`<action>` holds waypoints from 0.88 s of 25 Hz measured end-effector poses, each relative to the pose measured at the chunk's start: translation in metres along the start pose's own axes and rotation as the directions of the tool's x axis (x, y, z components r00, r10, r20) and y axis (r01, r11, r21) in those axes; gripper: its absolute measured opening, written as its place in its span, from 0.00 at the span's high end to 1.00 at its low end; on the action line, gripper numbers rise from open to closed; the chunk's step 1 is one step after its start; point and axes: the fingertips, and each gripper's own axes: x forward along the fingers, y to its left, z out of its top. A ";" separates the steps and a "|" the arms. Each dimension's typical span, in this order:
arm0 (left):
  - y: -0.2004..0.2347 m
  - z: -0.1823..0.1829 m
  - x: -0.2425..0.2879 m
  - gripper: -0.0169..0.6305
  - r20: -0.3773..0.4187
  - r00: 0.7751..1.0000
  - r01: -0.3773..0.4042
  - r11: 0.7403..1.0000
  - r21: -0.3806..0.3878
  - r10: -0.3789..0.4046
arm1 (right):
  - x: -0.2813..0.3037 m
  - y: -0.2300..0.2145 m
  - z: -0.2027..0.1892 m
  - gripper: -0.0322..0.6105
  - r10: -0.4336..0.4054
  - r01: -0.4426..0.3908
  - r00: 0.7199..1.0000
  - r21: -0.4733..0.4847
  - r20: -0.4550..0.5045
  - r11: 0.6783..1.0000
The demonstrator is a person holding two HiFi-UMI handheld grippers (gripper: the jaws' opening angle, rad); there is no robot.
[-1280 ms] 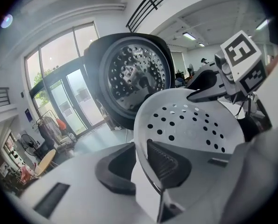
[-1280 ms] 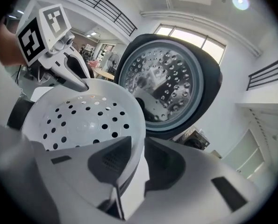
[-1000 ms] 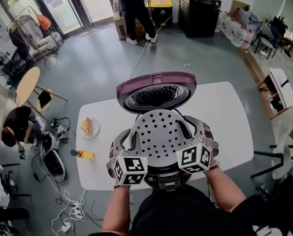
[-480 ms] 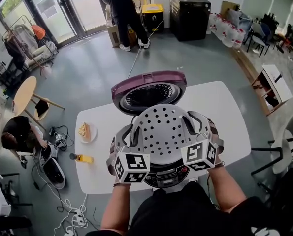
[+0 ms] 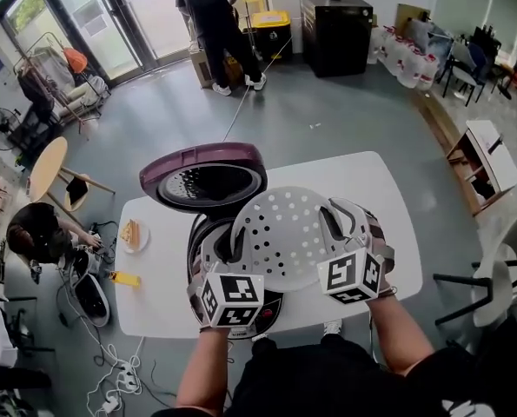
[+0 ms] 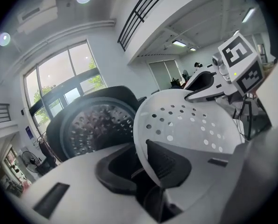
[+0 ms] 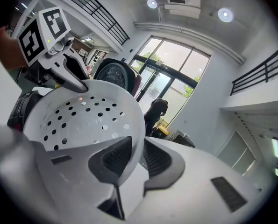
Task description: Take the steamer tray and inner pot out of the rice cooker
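Grey-floored hall with glass doors at the back, and a standing person [image 5: 210, 11] beside a black cabinet [image 5: 336, 20]. Nearer, a white tabletop [image 5: 397, 189] carrying a rice cooker [image 5: 260, 309] on its left half, with the purple-rimmed lid [image 5: 202, 176] swung fully open and tipped back, perforated inner face showing. Above the cooker's right side in the head view, a white steamer tray [image 5: 284, 228], round and dotted with holes, held clear of the cooker body and roughly level, its right part over bare tabletop. Inner pot not to be made out under the tray. Left gripper [image 5: 228, 243] clamped on the tray's left rim, ribbed dark pads pressed on either face of the thin wall in the left gripper view. Right gripper [image 5: 345, 224] clamped likewise on the opposite rim, one pad inside the bowl and one outside in the right gripper view. Marker cubes of both grippers turned toward the head camera, with bare forearms behind them. Near the tabletop's left edge, well apart from the cooker, a small plate [image 5: 132, 234] with a slice of food, and in front of it a small yellow item [image 5: 125, 278]
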 end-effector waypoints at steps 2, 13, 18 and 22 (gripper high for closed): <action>-0.024 0.015 0.005 0.85 -0.009 1.000 -0.009 1.000 -0.011 0.009 | -0.007 -0.018 -0.020 0.82 0.010 -0.010 1.000 -0.004 0.003 1.000; -0.121 0.062 0.049 0.86 -0.026 1.000 0.003 0.998 -0.068 -0.005 | -0.018 -0.088 -0.113 0.82 0.034 -0.034 0.999 -0.017 -0.024 0.999; -0.153 0.058 0.089 0.86 -0.045 0.998 0.041 0.993 -0.110 -0.046 | -0.002 -0.098 -0.156 0.82 0.051 -0.053 0.996 -0.016 -0.072 0.998; -0.168 0.042 0.129 0.86 -0.077 0.995 0.052 0.991 -0.125 -0.062 | 0.027 -0.096 -0.189 0.82 0.078 -0.081 0.992 -0.024 -0.100 0.996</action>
